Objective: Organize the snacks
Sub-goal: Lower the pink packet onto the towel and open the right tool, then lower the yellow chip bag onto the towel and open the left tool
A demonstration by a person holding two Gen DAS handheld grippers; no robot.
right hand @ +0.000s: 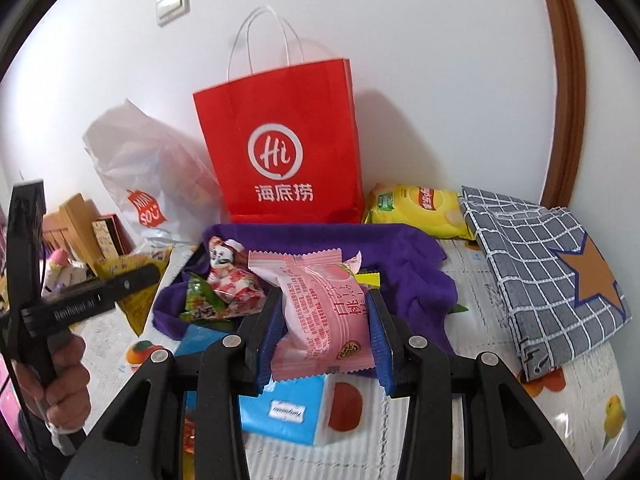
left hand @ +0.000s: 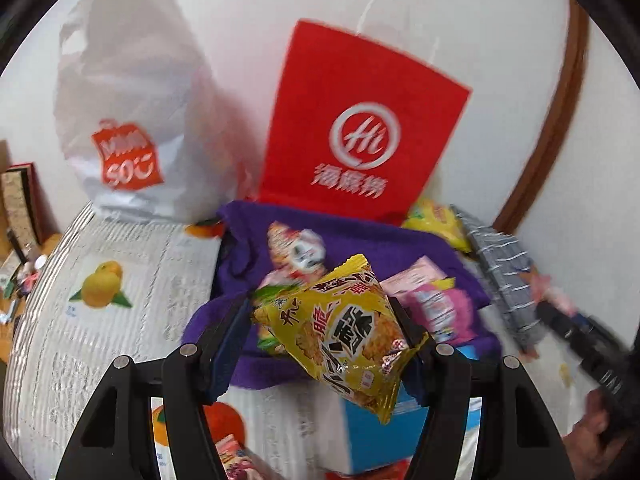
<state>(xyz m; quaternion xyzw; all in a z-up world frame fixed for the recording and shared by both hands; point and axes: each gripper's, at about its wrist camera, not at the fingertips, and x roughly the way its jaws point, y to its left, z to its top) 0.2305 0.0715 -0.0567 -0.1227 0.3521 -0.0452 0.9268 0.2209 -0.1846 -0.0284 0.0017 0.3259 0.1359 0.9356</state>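
My left gripper (left hand: 320, 308) is shut on a yellow snack packet (left hand: 344, 328), held tilted above a purple cloth-lined bin (left hand: 360, 236). My right gripper (right hand: 324, 300) is shut on a pink peach-print packet (right hand: 320, 304), raised over the same purple bin (right hand: 400, 252). Inside the bin lie a red-and-white packet (right hand: 232, 276) and a green one (right hand: 200, 304). The right wrist view shows the left tool (right hand: 40, 300) at the left edge, in a hand (right hand: 64, 384), with the yellow packet (right hand: 136, 292) hanging from it.
A red paper bag (right hand: 280, 140) and a white plastic bag (right hand: 148, 184) stand against the wall behind the bin. A yellow chip bag (right hand: 420, 208) and a grey checked cloth (right hand: 540, 260) lie to the right. A blue box (right hand: 280, 412) sits below my grippers on the orange-print table cover (left hand: 120, 280).
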